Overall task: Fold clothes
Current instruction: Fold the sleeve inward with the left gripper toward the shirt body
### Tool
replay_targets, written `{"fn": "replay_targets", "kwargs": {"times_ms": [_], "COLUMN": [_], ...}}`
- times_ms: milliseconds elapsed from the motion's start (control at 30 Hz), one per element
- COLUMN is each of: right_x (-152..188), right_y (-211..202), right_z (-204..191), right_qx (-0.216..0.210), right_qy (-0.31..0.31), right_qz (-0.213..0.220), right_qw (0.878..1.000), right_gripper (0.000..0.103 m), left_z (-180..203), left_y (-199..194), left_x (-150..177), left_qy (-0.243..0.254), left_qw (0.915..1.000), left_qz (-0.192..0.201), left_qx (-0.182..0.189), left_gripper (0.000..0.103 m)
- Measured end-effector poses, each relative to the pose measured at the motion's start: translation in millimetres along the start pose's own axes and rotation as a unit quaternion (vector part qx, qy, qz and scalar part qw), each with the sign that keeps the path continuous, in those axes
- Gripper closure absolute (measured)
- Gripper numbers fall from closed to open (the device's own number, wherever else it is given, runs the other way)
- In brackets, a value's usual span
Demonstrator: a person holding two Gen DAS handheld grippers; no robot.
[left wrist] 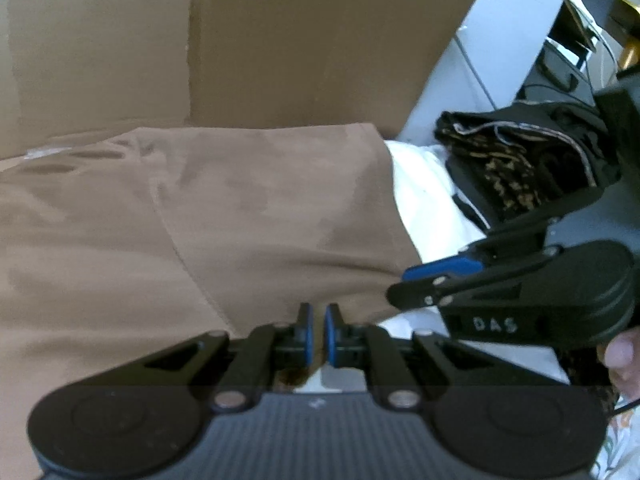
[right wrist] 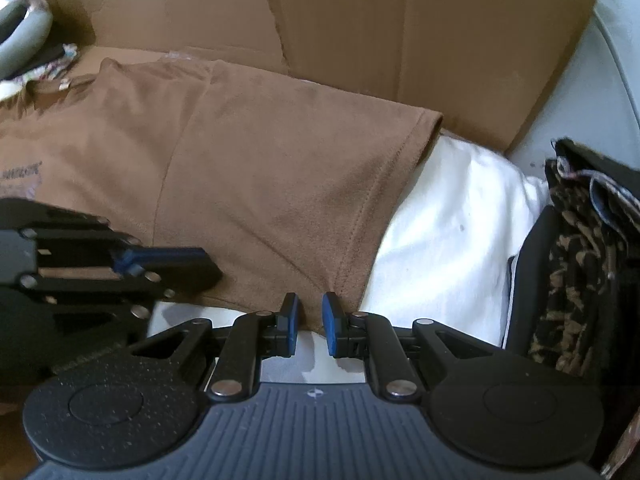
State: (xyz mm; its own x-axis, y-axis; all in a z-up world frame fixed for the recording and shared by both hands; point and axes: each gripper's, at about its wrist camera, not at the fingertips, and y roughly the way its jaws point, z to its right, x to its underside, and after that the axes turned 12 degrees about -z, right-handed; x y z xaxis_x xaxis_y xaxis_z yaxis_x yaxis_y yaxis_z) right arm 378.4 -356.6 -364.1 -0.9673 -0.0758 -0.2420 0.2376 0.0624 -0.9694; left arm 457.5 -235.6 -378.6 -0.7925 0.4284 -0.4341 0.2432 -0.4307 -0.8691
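Observation:
A brown T-shirt (left wrist: 240, 216) lies spread on a white cloth (left wrist: 424, 204), with a sleeve pointing right; it also shows in the right wrist view (right wrist: 256, 184). My left gripper (left wrist: 319, 334) has its blue pads nearly together on the shirt's near edge. My right gripper (right wrist: 310, 320) has its pads closed to a narrow gap on the sleeve's bottom hem. In the left wrist view the right gripper (left wrist: 440, 276) comes in from the right. In the right wrist view the left gripper (right wrist: 168, 264) comes in from the left.
A brown cardboard sheet (left wrist: 280, 40) stands behind the shirt and shows in the right wrist view (right wrist: 400, 32). A black and gold patterned garment (left wrist: 520, 156) is piled at the right, also in the right wrist view (right wrist: 580, 260). A white wall (left wrist: 516, 20) is behind.

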Motion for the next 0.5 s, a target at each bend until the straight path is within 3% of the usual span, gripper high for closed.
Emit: {"fn": "replay_targets", "kwargs": {"times_ms": [200, 333, 500], "right_x": [-19, -39, -57], "right_y": [-29, -29, -9], "right_z": [13, 18, 30], "right_qx": [-0.040, -0.023, -0.005], "right_qy": [0.015, 0.025, 0.052], "right_qz": [0.035, 0.061, 0.066], "right_qw": [0.998, 0.998, 0.996], "right_gripper": [0.079, 0.053, 0.053], "left_z": [-1, -1, -2], "left_y": [4, 4, 4], "left_x": [2, 4, 7], "left_qy": [-0.014, -0.024, -0.027], "left_qw": [0.9993, 0.9990, 0.9986], "left_qz": [-0.002, 0.000, 0.000], "left_qx": [0.034, 0.039, 0.046], "left_gripper": [0.098, 0.098, 0.098]}}
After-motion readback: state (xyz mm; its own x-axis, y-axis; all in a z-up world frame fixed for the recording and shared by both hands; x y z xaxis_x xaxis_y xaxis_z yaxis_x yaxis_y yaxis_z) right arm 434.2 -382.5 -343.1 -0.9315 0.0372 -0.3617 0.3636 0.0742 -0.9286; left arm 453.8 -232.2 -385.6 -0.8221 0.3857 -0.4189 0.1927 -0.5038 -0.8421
